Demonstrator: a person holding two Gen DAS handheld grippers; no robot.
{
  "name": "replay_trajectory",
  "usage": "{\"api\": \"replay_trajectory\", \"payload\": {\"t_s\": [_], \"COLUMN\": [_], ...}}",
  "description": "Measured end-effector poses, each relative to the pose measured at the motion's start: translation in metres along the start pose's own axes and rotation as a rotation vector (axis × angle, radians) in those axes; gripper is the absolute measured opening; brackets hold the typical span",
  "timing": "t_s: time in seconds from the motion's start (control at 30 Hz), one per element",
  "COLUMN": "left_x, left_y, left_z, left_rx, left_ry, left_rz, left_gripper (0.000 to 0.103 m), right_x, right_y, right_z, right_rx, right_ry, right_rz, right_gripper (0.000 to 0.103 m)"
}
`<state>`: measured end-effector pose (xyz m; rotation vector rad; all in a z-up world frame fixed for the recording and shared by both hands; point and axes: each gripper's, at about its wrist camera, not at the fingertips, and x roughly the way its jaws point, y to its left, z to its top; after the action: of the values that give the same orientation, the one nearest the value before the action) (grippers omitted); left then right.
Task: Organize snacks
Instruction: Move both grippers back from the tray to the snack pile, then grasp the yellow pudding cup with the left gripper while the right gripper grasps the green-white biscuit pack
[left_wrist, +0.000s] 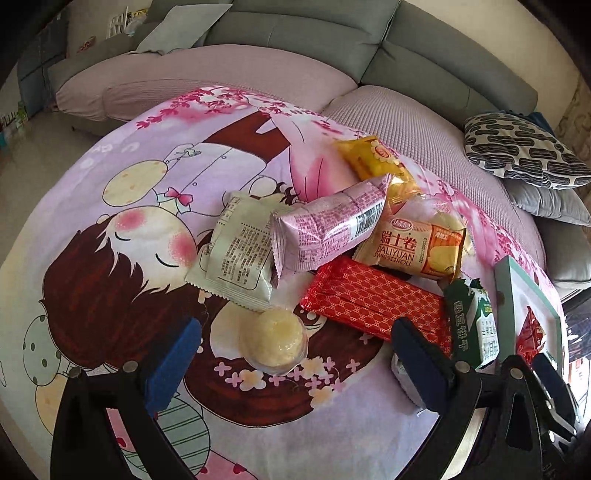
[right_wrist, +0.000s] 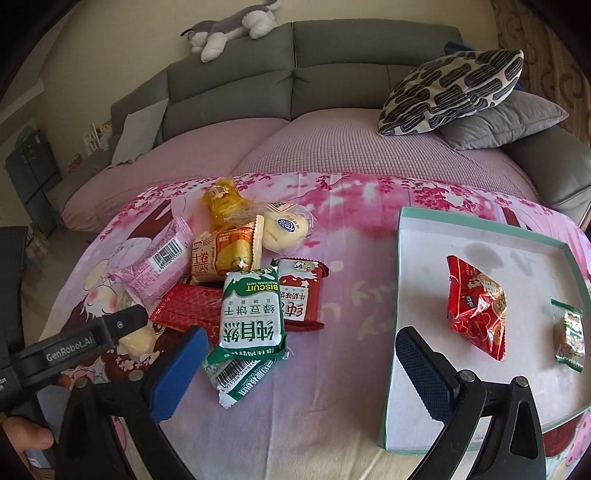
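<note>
A heap of snack packs lies on a pink cartoon-print cloth (left_wrist: 110, 206). In the left wrist view my left gripper (left_wrist: 295, 363) stands open just above the cloth, with a round pale-yellow cake (left_wrist: 272, 340) between its fingers and a long red wrapper (left_wrist: 373, 295) just ahead on the right. In the right wrist view my right gripper (right_wrist: 301, 371) is open with nothing in it; a green biscuit pack (right_wrist: 253, 310) lies by its left finger. A white tray with a teal rim (right_wrist: 402, 280) to its right holds a red packet (right_wrist: 476, 306) and a small green sweet (right_wrist: 570, 336).
The heap also holds a pink pack (left_wrist: 328, 225), a Swiss roll pack (left_wrist: 417, 243), a cream pack (left_wrist: 240, 254) and a yellow pack (left_wrist: 376, 158). Behind the cloth runs a grey sofa (right_wrist: 332, 66) with patterned cushions (right_wrist: 450, 92). A hand (right_wrist: 26, 439) grips the left tool.
</note>
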<state>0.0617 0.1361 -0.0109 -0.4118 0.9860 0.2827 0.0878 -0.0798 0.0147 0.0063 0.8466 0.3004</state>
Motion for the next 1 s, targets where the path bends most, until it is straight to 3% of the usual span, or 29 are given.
{"api": "replay_trajectory", "payload": {"t_s": [0.07, 0.13, 0.2, 0.37, 0.53, 1.0], "left_x": [0.006, 0.012, 0.019, 0.025, 0.026, 0.015], "left_y": [0.001, 0.002, 0.002, 0.001, 0.0, 0.0], "left_z": [-0.002, -0.004, -0.007, -0.012, -0.014, -0.01], "left_rx": [0.004, 0.005, 0.006, 0.034, 0.065, 0.073], "left_ry": [0.014, 0.036, 0.066, 0.076, 0.061, 0.029], "left_rz": [-0.003, -0.01, -0.013, 0.015, 0.058, 0.013], "left_gripper": [0.099, 0.084, 0.076, 0.066, 0.049, 0.043], "right_x": [0.004, 0.01, 0.016, 0.026, 0.035, 0.024], "right_y": [0.004, 0.006, 0.008, 0.014, 0.019, 0.004], "right_z": [0.002, 0.002, 0.002, 0.001, -0.002, 0.001], "right_rx": [-0.012, -0.016, -0.024, -0.038, -0.051, -0.012], "right_ry": [0.001, 0.014, 0.021, 0.034, 0.058, 0.033], "right_rz": [-0.013, -0.017, -0.022, -0.021, -0.015, -0.014], "right_gripper": [0.103, 0.102, 0.098, 0.079, 0.05, 0.047]}}
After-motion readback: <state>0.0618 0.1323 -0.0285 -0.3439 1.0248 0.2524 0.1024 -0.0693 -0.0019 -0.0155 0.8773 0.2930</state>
